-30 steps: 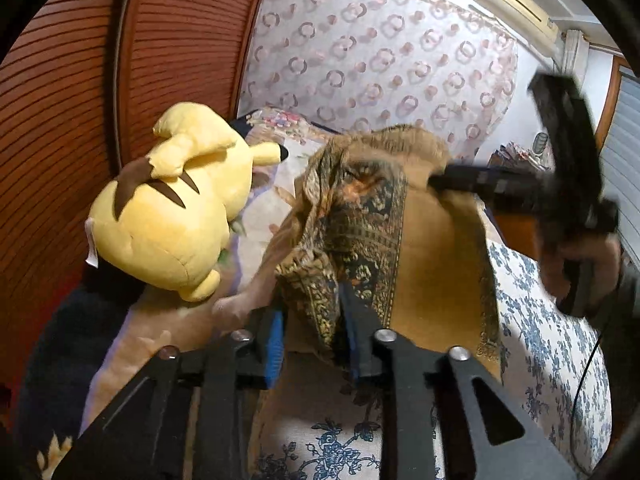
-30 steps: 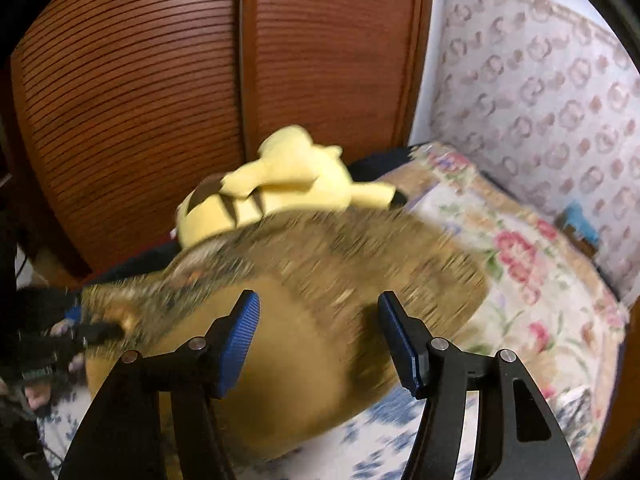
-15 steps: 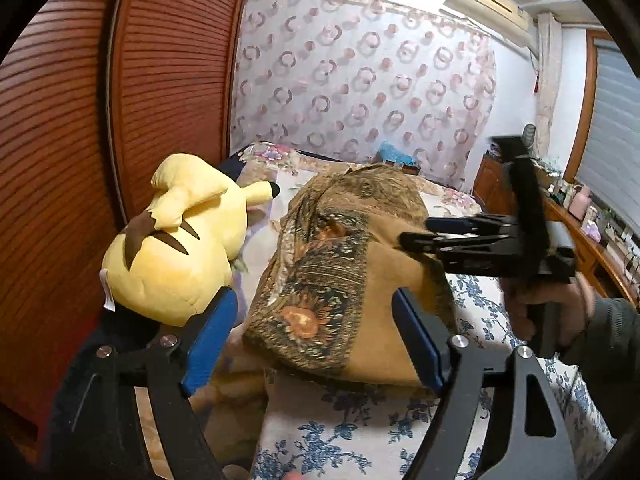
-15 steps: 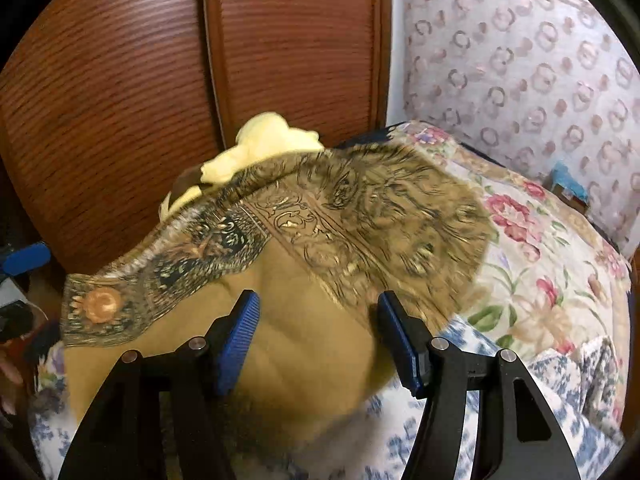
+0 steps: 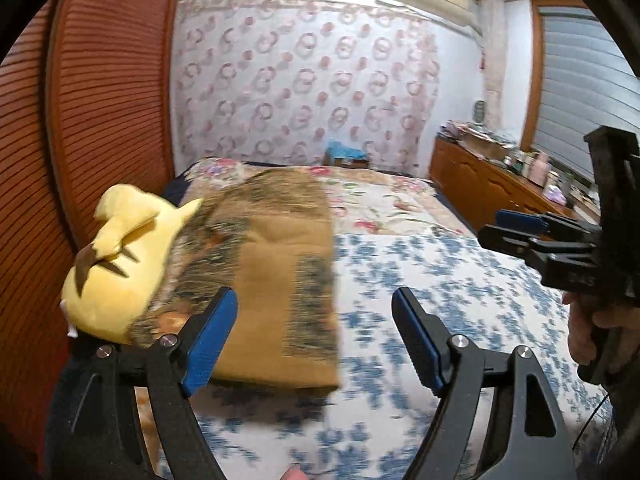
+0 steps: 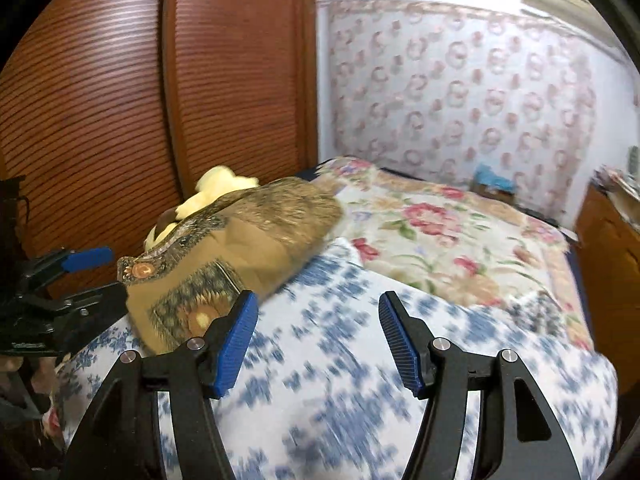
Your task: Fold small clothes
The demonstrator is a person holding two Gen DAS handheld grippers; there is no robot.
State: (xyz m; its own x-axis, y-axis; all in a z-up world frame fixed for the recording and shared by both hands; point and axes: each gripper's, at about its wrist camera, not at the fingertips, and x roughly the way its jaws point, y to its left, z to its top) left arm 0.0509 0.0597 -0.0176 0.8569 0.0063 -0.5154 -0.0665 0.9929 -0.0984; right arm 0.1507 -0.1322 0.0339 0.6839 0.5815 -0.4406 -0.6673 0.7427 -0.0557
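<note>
One brown cloth (image 5: 276,276) is laid folded on the bed (image 5: 460,300), touching one yellow plush (image 5: 116,264). Two grippers are seen: the left gripper (image 5: 316,340), just opened, and the right gripper (image 6: 316,340), both spread wide, nothing held.

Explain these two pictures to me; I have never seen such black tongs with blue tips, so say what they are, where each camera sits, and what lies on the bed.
A person holds one hand-held gripper in each hand; each carries a wide-angle camera looking along its two blue-padded fingers. One picture looks along the left gripper, the other along the right gripper. Both stand open and hold nothing; the left one's jaws have just been opening, with nothing between them. On the blue-flowered bedspread lies a folded brown patterned cloth, its far edge against a yellow plush toy. A floral quilt covers the far half.
</note>
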